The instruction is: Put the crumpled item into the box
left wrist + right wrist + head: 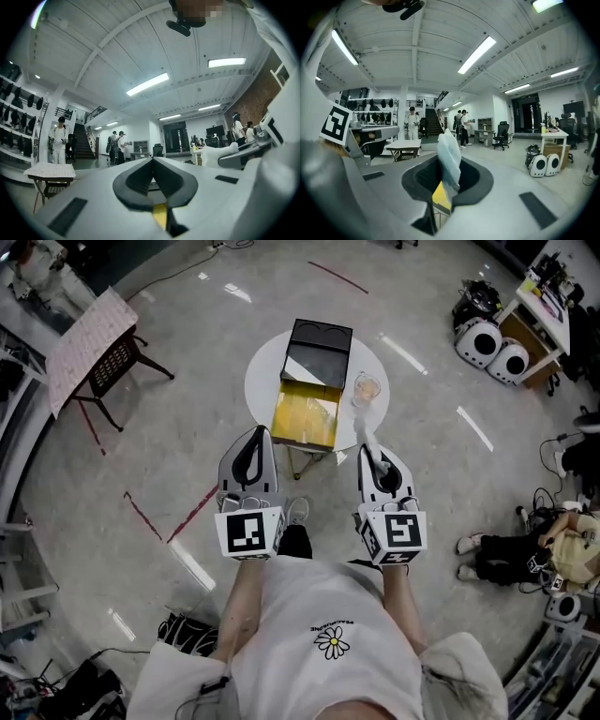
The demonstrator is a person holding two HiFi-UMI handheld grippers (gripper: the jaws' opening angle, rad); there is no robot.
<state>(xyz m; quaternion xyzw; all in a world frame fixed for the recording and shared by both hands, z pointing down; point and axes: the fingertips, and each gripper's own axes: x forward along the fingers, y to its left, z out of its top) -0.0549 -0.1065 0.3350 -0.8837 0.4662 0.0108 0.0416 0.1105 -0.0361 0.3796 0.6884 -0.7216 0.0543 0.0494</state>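
An open box (306, 418) with a yellow inside and a raised black lid (317, 351) stands on a small round white table (262, 376). My right gripper (372, 454) hovers just short of the table's near right edge and is shut on a pale crumpled plastic item (365, 438) that sticks out past the jaws. In the right gripper view that crumpled item (449, 161) stands up between the dark pads of the right gripper (444, 185). My left gripper (255, 435), level with the right one, points at the box's near left corner; its jaws (151, 164) meet with nothing between them.
A clear cup-like thing (366, 388) sits on the table right of the box. A folding table with a patterned top (89, 343) stands far left. A person (525, 554) sits on the floor at right. Red tape lines (178, 521) mark the floor.
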